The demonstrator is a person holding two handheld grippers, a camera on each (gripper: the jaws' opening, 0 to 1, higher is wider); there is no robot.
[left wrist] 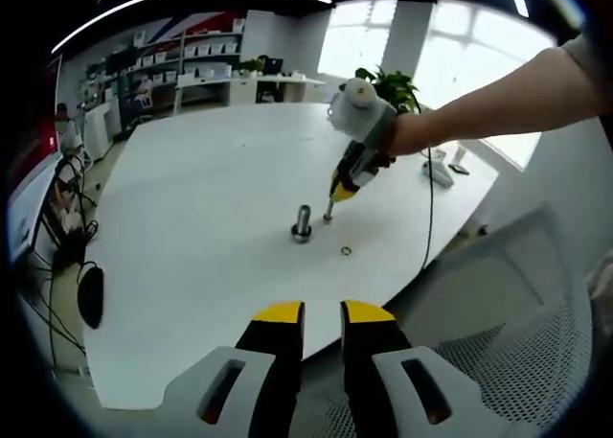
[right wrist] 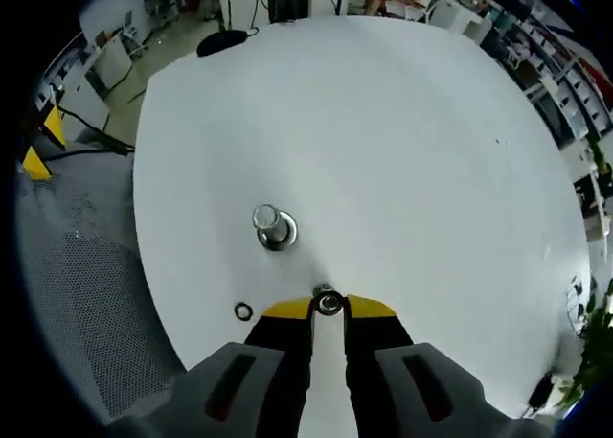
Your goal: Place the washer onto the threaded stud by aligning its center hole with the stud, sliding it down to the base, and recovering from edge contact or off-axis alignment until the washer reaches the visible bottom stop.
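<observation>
- We see the right gripper (right wrist: 329, 309) at the bottom centre of the right gripper view, jaws nearly together and pinching a small washer (right wrist: 329, 302) at their yellow tips.
- The threaded stud (right wrist: 274, 226) stands upright on its round base, just up and left of the held washer in that view; the two are apart, not touching.
- A second washer (right wrist: 243, 311) lies flat on the tabletop (right wrist: 383, 150), lower left of the stud, close to the tabletop edge in the right gripper view.
- In the left gripper view the right gripper (left wrist: 330, 208) comes in from the upper right, held by a person's hand (left wrist: 407, 136), tip down just right of the stud (left wrist: 303, 222).
- The loose washer (left wrist: 346, 253) shows lower right of the stud there.
- The left gripper (left wrist: 323, 315) sits at the bottom centre of its own view, jaws slightly parted with a narrow gap, holding nothing, well apart from the stud.
- Shelves (left wrist: 206, 59) with white bins at upper left of the left gripper view; contents too small to tell.
- The tabletop is bare and wide around the stud; a mesh chair (left wrist: 522, 342) sits at the lower right beyond the near edge.
- A potted plant (left wrist: 393, 85) stands at the far edge.
</observation>
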